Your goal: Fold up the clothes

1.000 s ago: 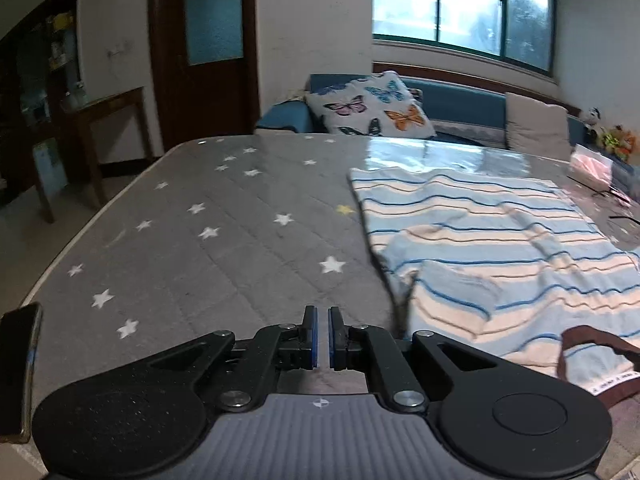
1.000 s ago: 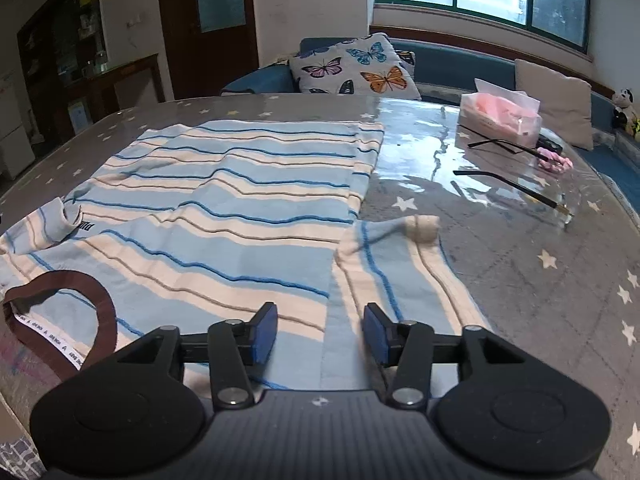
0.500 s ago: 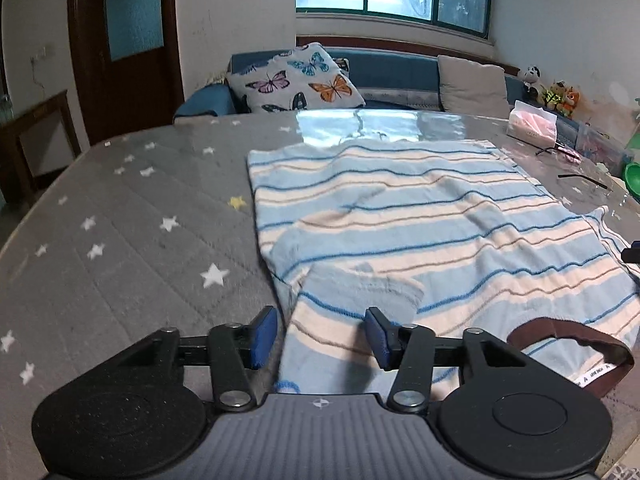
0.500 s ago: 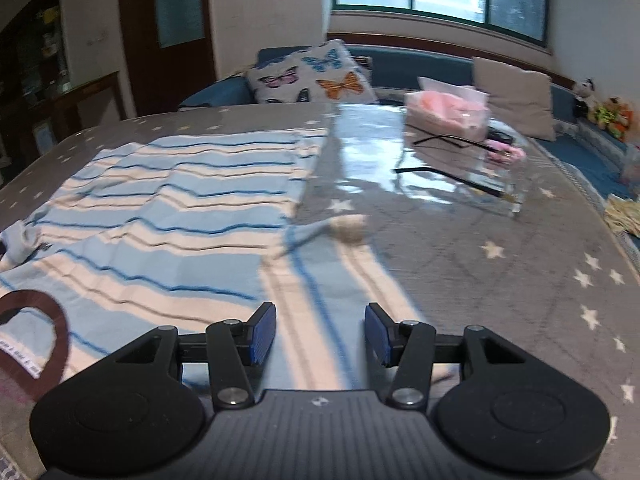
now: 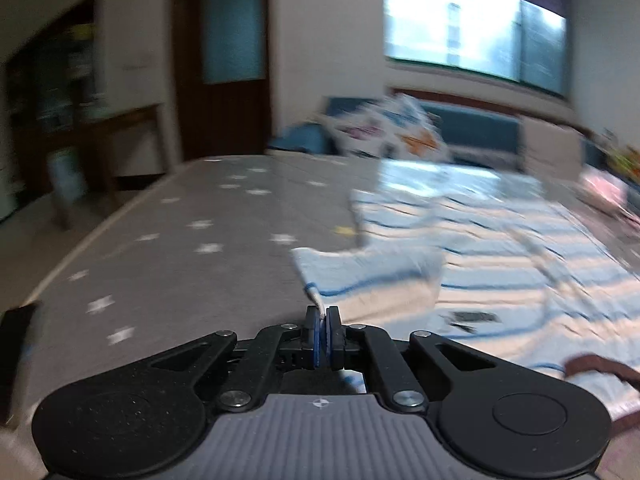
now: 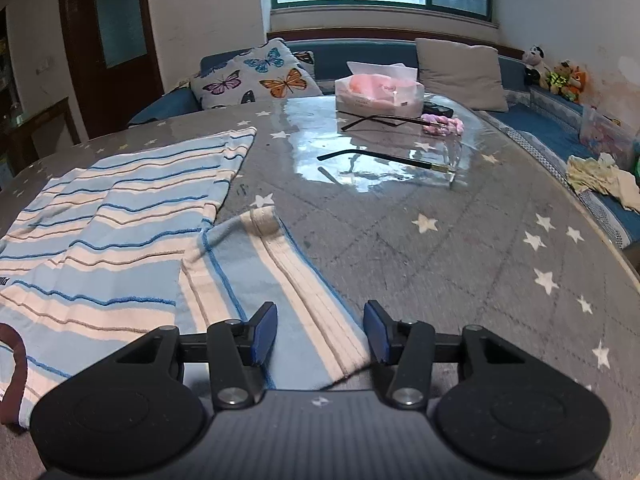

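Note:
A blue and cream striped t-shirt (image 5: 500,248) with a brown collar (image 5: 600,364) lies flat on the grey star-patterned table. My left gripper (image 5: 322,334) is shut on the edge of the shirt's left sleeve (image 5: 368,280), which is pulled out to the left; this view is blurred by motion. In the right wrist view the shirt (image 6: 120,216) lies at left and its right sleeve (image 6: 276,280) runs between the fingers of my right gripper (image 6: 320,334), which is open just over the sleeve's end.
A pink tissue box (image 6: 378,92), black-rimmed glasses (image 6: 384,156) and a pink hair tie (image 6: 444,126) lie at the table's far side. A sofa with a butterfly cushion (image 6: 260,76) stands behind. A dark phone (image 5: 16,344) lies near the table's left edge.
My left gripper has shut on the left sleeve's edge and swung left with it. My right gripper has moved right along the right sleeve and stays open.

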A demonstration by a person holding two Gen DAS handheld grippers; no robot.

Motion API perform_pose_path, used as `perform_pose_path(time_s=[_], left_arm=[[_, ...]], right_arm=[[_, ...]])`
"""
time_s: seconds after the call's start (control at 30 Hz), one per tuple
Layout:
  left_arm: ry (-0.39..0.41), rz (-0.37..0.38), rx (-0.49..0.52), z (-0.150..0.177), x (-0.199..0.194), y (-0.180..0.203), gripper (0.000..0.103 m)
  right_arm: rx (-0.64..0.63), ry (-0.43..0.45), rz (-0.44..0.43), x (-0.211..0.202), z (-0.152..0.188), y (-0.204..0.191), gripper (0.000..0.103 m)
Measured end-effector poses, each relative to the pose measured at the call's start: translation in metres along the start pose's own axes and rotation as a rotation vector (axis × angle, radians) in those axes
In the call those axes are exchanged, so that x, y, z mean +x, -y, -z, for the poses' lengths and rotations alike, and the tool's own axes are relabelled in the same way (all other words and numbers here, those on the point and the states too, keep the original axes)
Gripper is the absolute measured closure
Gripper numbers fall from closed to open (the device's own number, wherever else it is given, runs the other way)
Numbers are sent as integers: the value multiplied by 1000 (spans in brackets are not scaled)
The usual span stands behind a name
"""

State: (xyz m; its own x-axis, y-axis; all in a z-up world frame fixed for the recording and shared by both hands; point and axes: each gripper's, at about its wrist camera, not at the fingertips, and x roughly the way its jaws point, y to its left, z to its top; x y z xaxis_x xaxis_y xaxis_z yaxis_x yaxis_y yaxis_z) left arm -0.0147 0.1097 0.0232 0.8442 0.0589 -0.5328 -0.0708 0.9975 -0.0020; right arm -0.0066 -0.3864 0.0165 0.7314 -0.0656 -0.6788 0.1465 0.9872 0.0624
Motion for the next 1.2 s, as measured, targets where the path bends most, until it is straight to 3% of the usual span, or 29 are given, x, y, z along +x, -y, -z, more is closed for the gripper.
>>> perform_pose_path(time_s=[0.23,0.37,0.43,0.6,0.67,0.83,1.1,1.2], left_arm=[[-64,-130,-70,20,-10,-26,100],[-111,-162,-67,24,-9,-35,99],[-109,-178,-61,19,-7,-34,98],[-79,-123,-26,1,-3,-22,97],[-73,-84,3,-6,2,-11,94],[-94,-3,103,-10,25,20,91],[-147,-10,157,2,50,25,86],[-155,-10,158,-1,49,23,82]], right_arm=[[33,0,26,-4,2,4,88],[34,-8,32,-8,6,5,88],[35,-6,18,-10,6,5,84],[32,-1,21,-8,7,3,80],[11,-3,37,-8,8,-1,91],[-7,-11,77,-15,13,-6,95],[-6,-32,143,-30,18,-5,91],[-13,-2,148,-35,12,-4,90]])
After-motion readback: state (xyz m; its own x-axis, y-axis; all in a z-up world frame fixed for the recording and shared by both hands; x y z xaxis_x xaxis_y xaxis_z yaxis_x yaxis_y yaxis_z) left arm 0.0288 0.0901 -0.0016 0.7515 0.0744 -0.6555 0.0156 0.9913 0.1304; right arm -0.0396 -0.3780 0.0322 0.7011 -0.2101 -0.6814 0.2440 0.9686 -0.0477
